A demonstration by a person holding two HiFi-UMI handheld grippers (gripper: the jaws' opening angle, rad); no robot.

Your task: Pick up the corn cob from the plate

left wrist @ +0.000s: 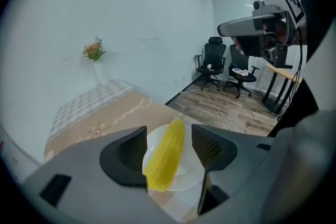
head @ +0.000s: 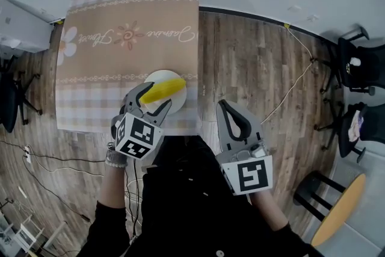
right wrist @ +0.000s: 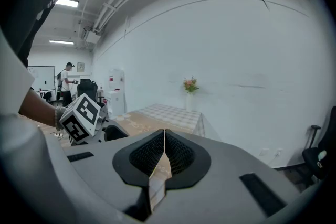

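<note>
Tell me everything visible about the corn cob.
The corn cob is yellow, glossy and plastic-looking, whole, tapering to a rounded tip. It lies flat across the white plate, its narrow end away from the left gripper, whose open jaws stand one on each side of it. No pad visibly presses it.

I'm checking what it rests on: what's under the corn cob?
A white plate, on the patterned tablecloth, lies under the corn cob. The cob hides the plate's middle.
</note>
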